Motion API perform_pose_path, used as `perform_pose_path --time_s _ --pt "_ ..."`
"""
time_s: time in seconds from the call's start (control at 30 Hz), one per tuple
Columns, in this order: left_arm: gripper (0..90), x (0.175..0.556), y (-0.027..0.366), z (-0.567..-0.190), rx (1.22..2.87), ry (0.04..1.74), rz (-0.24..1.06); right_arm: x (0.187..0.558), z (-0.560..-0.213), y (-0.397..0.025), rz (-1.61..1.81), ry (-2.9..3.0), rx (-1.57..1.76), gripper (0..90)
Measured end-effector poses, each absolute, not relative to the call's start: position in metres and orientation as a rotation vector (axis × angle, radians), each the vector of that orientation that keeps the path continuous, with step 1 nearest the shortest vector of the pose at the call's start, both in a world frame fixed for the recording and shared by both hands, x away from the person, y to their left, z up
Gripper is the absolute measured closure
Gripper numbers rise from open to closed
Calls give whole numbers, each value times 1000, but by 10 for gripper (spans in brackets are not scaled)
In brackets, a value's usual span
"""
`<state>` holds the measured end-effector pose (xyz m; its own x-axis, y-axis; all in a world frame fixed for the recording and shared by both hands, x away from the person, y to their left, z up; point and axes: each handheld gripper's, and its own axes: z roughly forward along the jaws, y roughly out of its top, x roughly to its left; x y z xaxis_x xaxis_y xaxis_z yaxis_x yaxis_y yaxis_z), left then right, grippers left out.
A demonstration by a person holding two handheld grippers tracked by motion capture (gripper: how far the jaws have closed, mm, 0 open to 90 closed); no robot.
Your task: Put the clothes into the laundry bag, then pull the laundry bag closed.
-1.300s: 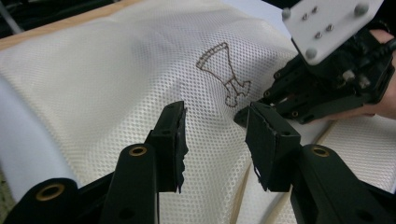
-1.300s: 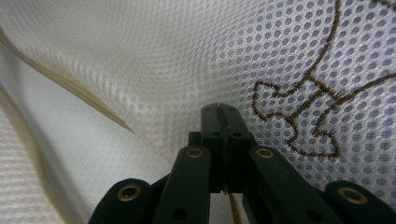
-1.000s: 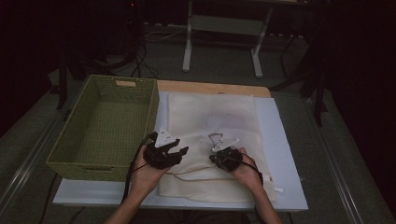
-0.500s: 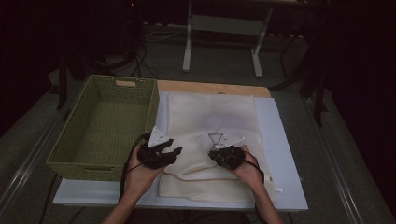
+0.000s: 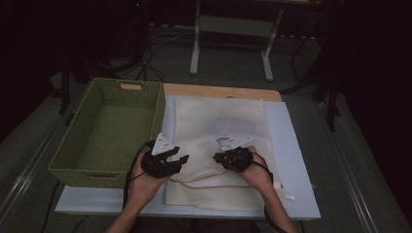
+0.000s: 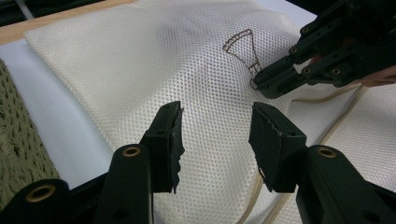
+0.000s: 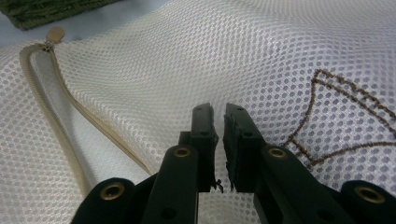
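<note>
Handling: we worked the mesh bag (image 5: 218,145), a judged early step.
Left gripper (image 6: 215,135): jaws apart.
Right gripper (image 7: 217,128): jaws nearly closed, mesh pinch unclear.
Next: we needed firm hold.

Dim room, grey floor (image 5: 43,131), white-legged table frame (image 5: 196,46) behind, dark cables (image 5: 145,58) on floor

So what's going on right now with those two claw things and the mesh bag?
Left gripper open above the mesh bag. Right gripper nearly shut on the mesh near the brown stitching. Basket alongside, nothing blocking.
</note>
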<state>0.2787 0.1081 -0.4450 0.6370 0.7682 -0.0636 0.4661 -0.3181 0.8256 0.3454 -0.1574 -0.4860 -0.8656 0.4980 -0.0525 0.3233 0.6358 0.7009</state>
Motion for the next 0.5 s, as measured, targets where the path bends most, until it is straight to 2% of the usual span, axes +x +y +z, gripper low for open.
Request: perform_pose_path --time_s 0.5 --pt "540 276 111 -442 1969 965 435 348 -486 -145 999 2697 580 808"
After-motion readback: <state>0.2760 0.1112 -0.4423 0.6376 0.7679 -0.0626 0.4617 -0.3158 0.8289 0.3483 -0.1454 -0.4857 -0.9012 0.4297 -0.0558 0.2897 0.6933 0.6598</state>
